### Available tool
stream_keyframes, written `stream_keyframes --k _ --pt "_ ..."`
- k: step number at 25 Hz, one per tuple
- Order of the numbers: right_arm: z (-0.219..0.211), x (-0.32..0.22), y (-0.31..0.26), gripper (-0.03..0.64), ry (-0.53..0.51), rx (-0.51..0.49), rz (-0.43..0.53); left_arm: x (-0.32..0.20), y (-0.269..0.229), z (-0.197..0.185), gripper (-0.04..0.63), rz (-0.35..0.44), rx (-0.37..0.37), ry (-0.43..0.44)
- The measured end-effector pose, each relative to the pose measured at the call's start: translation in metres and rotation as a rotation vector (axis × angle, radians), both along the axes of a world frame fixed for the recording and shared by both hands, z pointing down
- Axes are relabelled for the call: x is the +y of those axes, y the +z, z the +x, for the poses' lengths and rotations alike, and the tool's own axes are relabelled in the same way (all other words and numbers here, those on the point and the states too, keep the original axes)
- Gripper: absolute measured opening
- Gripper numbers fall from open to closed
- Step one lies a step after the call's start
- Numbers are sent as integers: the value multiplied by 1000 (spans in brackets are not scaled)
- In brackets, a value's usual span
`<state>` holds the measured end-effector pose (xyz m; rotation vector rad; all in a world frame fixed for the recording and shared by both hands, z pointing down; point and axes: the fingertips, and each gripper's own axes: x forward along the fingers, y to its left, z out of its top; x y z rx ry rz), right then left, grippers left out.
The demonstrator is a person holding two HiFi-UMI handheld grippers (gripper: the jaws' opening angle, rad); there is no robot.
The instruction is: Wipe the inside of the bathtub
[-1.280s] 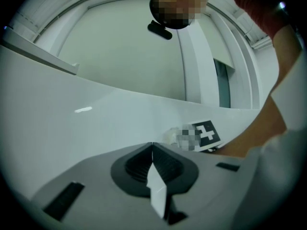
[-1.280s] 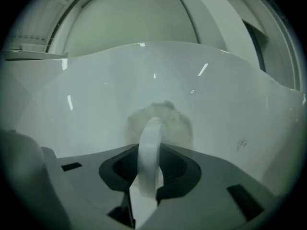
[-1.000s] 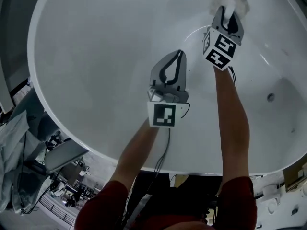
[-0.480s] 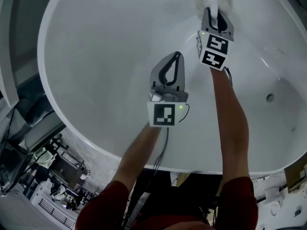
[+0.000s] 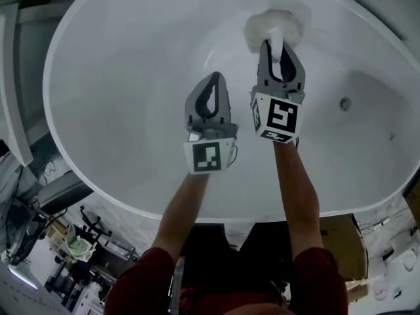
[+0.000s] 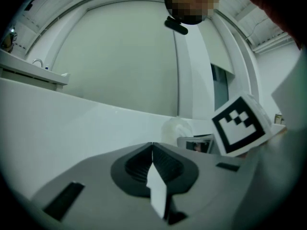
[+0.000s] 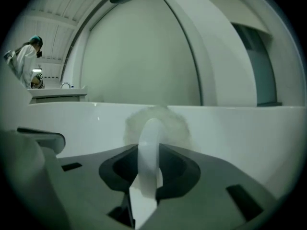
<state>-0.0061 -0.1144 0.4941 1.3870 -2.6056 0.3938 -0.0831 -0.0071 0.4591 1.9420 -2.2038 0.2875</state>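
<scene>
The white bathtub (image 5: 118,64) fills the head view. My right gripper (image 5: 277,44) is shut on the white handle (image 7: 148,147) of a fluffy white wiping pad (image 5: 275,23). The pad presses on the tub's inner wall at the far side. In the right gripper view the pad (image 7: 156,123) sits just past the jaws against the wall. My left gripper (image 5: 210,79) hangs over the tub floor to the left of the right one, shut and empty. In the left gripper view, the left gripper (image 6: 152,145) shows its jaws closed together, with the pad (image 6: 176,128) ahead.
The drain (image 5: 344,104) lies in the tub floor to the right. The tub's near rim (image 5: 216,212) runs under my forearms. Shelving and clutter (image 5: 59,254) stand outside the tub at lower left. A person (image 7: 26,61) stands far off by a counter.
The right gripper has drawn the pad leftward and nearer along the tub wall. The left gripper has shifted a little left, still shut. The head view has swung.
</scene>
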Motion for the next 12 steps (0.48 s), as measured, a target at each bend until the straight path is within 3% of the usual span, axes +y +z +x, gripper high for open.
stream_keyframes --k 6,12 --pt "140 5 -45 101 137 47 88 -40 -22 101 17 32 2 143" --pt "283 5 -62 101 300 43 82 -80 -41 228 17 72 2 284"
